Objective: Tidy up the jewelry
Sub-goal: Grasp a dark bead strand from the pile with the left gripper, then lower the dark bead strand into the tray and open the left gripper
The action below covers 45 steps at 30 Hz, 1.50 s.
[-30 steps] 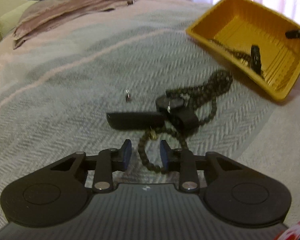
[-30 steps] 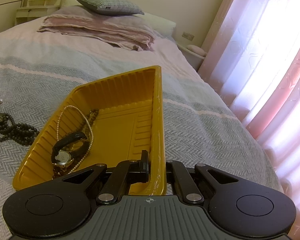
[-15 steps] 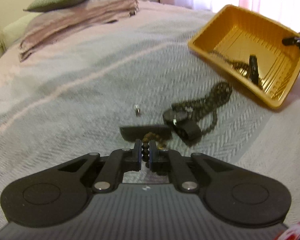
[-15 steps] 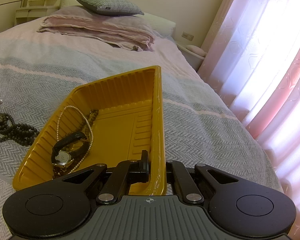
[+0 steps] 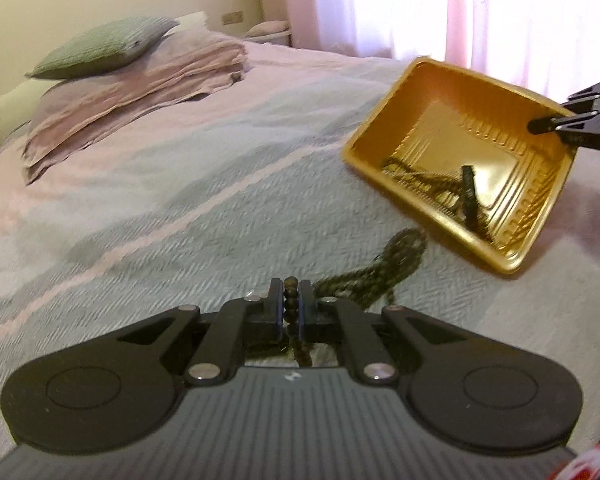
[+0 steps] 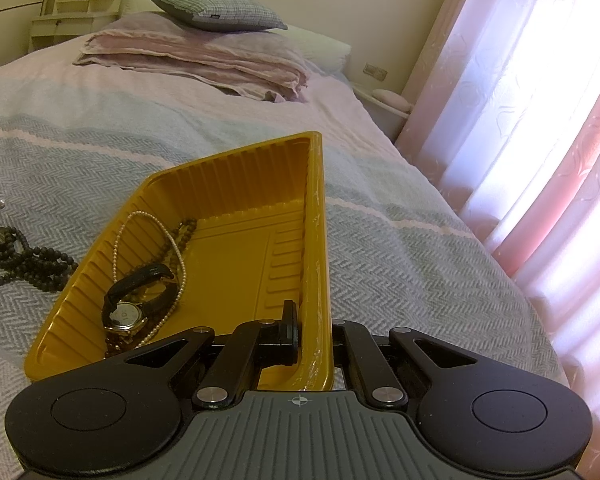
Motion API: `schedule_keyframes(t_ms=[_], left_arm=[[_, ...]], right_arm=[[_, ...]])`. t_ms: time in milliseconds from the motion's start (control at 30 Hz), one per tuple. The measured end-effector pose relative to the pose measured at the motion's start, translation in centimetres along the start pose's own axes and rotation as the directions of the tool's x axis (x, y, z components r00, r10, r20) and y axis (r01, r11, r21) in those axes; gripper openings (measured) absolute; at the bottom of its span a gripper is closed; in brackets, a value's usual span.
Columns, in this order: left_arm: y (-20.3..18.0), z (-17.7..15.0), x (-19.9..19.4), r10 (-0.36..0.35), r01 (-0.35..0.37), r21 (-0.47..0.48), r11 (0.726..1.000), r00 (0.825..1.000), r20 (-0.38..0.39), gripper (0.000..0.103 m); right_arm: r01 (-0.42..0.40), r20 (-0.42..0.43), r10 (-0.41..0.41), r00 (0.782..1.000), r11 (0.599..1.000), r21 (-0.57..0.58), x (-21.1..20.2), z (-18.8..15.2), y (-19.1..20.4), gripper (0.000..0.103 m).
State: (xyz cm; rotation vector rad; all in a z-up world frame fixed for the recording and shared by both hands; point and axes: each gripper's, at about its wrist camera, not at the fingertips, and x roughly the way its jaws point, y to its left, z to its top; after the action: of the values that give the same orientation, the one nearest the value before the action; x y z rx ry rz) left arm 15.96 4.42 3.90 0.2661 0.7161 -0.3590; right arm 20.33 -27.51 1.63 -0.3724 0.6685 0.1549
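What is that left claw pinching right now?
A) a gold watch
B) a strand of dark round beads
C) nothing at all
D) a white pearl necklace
B: the left claw is shut on a strand of dark round beads, the rest of which trails over the grey herringbone bedspread.

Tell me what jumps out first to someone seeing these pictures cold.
The yellow tray grabs the eye first: it sits tilted on the striped bedspread, its near wall pinched by the right gripper, with a watch and a pearl strand inside. Next, the left gripper is shut on a dark bead necklace trailing toward the tray.
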Motion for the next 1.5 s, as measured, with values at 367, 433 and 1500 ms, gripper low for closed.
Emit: schedule_keyframes(t_ms=[367, 433, 1500], left_arm=[[-6.7, 4.8, 3.2, -0.169, 0.166, 0.065, 0.984, 0.984, 0.051, 0.006], [-8.1, 5.8, 3.9, -0.21, 0.206, 0.07, 0.976, 0.976, 0.059, 0.006], [-15.0, 8.9, 9.0, -0.386, 0.383, 0.094, 0.919, 0.922, 0.019, 0.006]], right_arm=[[-0.002, 0.001, 0.002, 1.0, 1.0, 0.004, 0.0, -0.1, 0.0, 0.004], [-0.003, 0.002, 0.003, 1.0, 1.0, 0.004, 0.0, -0.1, 0.0, 0.004], [-0.013, 0.005, 0.013, 1.0, 1.0, 0.009, -0.2, 0.0, -0.2, 0.004]])
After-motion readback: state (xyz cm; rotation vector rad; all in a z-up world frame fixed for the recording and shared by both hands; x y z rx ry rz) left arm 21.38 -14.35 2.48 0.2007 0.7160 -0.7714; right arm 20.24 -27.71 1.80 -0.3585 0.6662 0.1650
